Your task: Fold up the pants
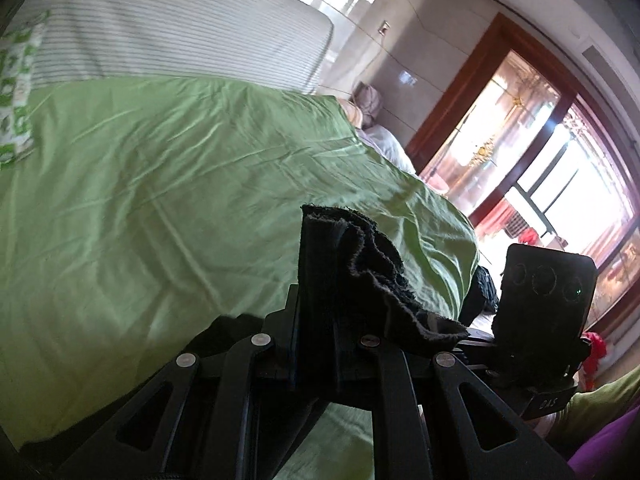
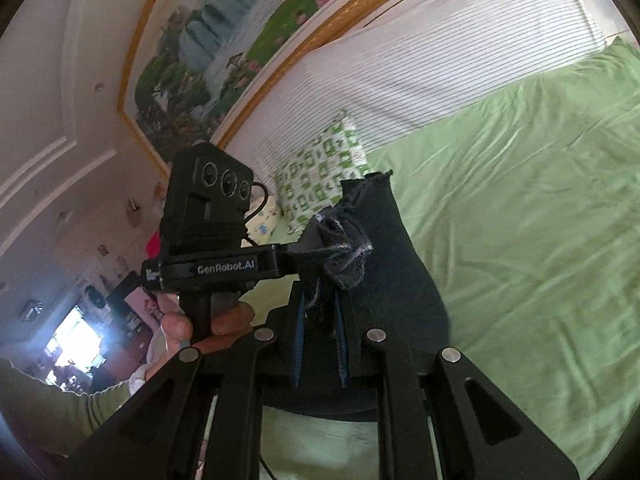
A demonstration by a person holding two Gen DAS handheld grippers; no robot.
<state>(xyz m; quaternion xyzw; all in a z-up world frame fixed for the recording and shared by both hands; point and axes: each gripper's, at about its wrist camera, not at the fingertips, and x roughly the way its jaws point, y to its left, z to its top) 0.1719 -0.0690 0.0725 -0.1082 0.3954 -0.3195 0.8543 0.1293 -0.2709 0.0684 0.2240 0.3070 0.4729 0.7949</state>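
The pants are black fabric with frayed edges, held up above a green bed sheet (image 1: 160, 200). In the left wrist view my left gripper (image 1: 320, 280) is shut on a bunched edge of the pants (image 1: 368, 272), which drapes to the right over the fingers. In the right wrist view my right gripper (image 2: 324, 292) is shut on another part of the pants (image 2: 384, 248), which hang down to the right. The left gripper's body (image 2: 208, 220) shows close beside the right one, held by a hand. The right gripper's body (image 1: 548, 292) shows in the left wrist view.
A white striped bedhead cover (image 1: 180, 28) lies at the far end of the bed, also in the right wrist view (image 2: 440, 64). A green-and-white patterned pillow (image 2: 320, 168) lies beside it. A framed painting (image 2: 240, 40) hangs on the wall. A window with wooden frame (image 1: 540, 140) is beyond the bed.
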